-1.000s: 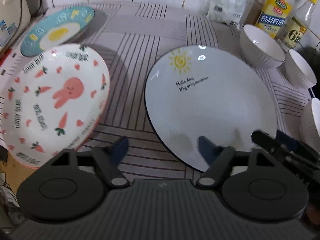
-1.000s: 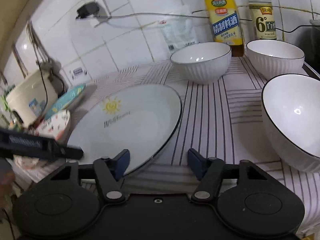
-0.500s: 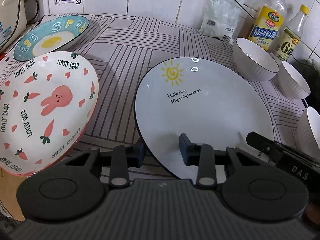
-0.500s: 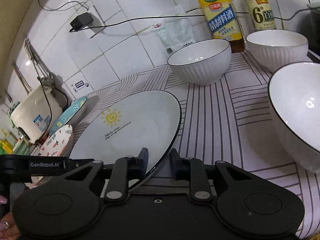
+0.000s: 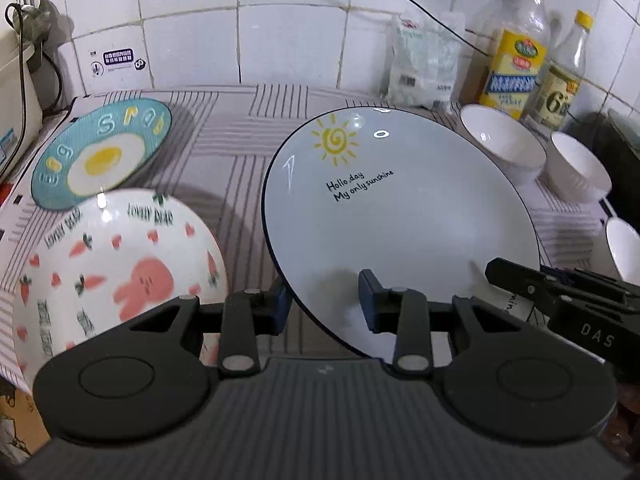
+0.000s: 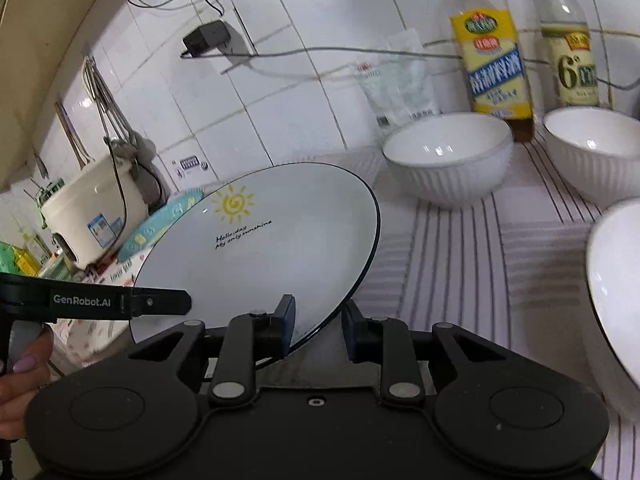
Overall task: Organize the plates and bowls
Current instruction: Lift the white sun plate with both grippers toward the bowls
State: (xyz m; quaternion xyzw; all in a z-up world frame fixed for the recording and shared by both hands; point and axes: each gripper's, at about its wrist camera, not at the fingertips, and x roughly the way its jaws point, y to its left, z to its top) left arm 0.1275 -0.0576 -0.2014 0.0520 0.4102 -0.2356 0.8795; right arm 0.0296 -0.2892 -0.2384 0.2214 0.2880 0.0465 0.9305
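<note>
The sun plate [image 5: 400,216] fills the middle of the left wrist frame, tilted with its far rim up, and both grippers hold its near rim. The left gripper [image 5: 325,307] has its jaws closed on the rim at lower centre, one blue pad under the plate and the other on its face. In the right wrist view the right gripper [image 6: 318,330] also clamps the rim, at lower centre of that frame, one pad on the face and one outside the edge. The right gripper shows as a black bar at the lower right of the left view. The rabbit plate [image 5: 112,276] lies at lower left of the left frame, blurred, with the egg plate [image 5: 100,152] behind it at upper left, on the striped cloth [image 5: 224,144]. Three white bowls stand to the right: one [image 6: 448,156] at upper centre of the right view, a second [image 6: 596,148] at its upper right, a third [image 6: 616,288] at the right edge. Two bottles [image 6: 492,56] stand against the tiled wall [image 6: 300,20] behind them. A rice cooker [image 6: 92,212] sits at the left of the right view.
</note>
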